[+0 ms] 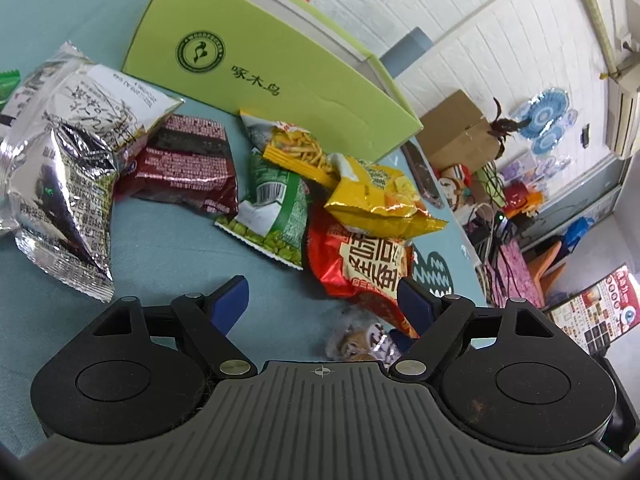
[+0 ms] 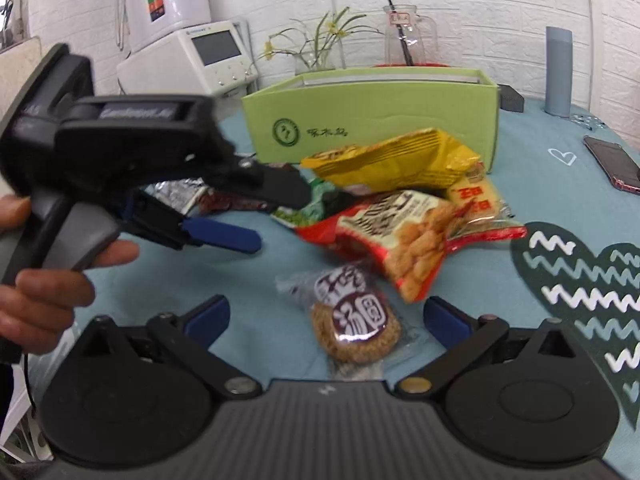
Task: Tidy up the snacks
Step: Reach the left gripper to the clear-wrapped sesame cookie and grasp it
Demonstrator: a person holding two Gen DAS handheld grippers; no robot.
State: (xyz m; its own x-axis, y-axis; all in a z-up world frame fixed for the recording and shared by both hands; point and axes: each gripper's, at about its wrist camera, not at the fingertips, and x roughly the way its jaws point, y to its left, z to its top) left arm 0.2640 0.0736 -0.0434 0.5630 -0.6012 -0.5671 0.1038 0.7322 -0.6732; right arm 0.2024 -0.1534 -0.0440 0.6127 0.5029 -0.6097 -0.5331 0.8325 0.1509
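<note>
We see the snack packets lying loose on the teal tablecloth [image 2: 560,208], in front of the open green box [image 2: 372,112]. Nearest the right gripper [image 2: 326,316] lies a clear-wrapped round cake [image 2: 354,330], flat on the cloth, between the gripper's blue fingertips [image 2: 210,314] but touching neither; the jaws stand wide apart and hold nothing. Just beyond the cake lies a red packet [image 2: 404,240], partly under a yellow packet [image 2: 396,160], with a green packet [image 1: 276,208] beside them. In the left wrist view a dark red packet [image 1: 188,164] and two silver packets [image 1: 72,140] lie further along the box's front wall. We see the left gripper [image 1: 324,300] with its jaws apart and empty, hovering over bare cloth near the red packet; in the right wrist view a hand [image 2: 40,288] grips its handle. A phone [image 2: 614,164] lies on the cloth, well apart from the snacks.
</note>
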